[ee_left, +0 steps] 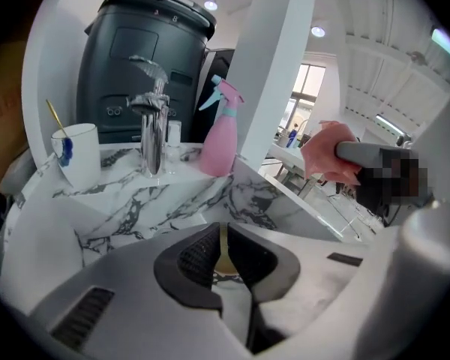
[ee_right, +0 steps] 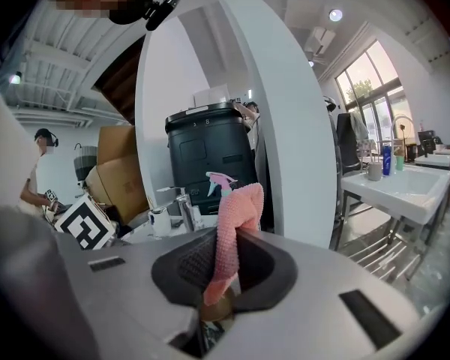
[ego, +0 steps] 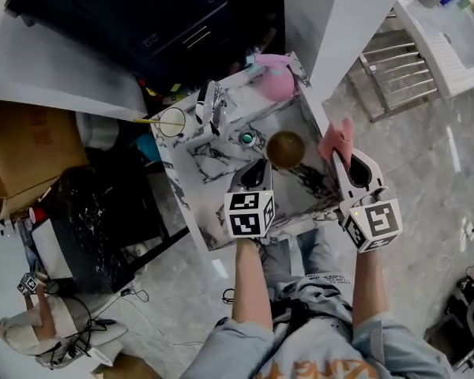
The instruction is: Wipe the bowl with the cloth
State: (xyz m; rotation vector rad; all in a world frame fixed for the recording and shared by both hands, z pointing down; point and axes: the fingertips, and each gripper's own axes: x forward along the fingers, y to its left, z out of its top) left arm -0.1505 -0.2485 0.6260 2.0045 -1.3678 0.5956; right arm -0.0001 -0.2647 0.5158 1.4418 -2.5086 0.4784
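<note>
A brown bowl (ego: 286, 148) sits in the marble sink (ego: 308, 181). My left gripper (ego: 262, 164) is at the bowl's near-left side. In the left gripper view its jaws (ee_left: 222, 250) are shut on the thin tan rim of the bowl (ee_left: 223, 263). My right gripper (ego: 349, 158) hovers over the sink's right wall, to the right of the bowl. It is shut on a pink cloth (ego: 336, 139). In the right gripper view the cloth (ee_right: 236, 216) stands up out of that gripper (ee_right: 223, 265), and part of the bowl (ee_right: 214, 308) shows below it. The cloth (ee_left: 330, 152) is apart from the bowl.
On the counter behind the sink stand a chrome faucet (ego: 209, 105), a white cup (ego: 172, 122) with a stick in it and a pink spray bottle (ego: 275, 81). A drain (ego: 246, 138) lies left of the bowl. A black bin (ego: 158, 14) and a white column (ego: 344, 22) stand behind.
</note>
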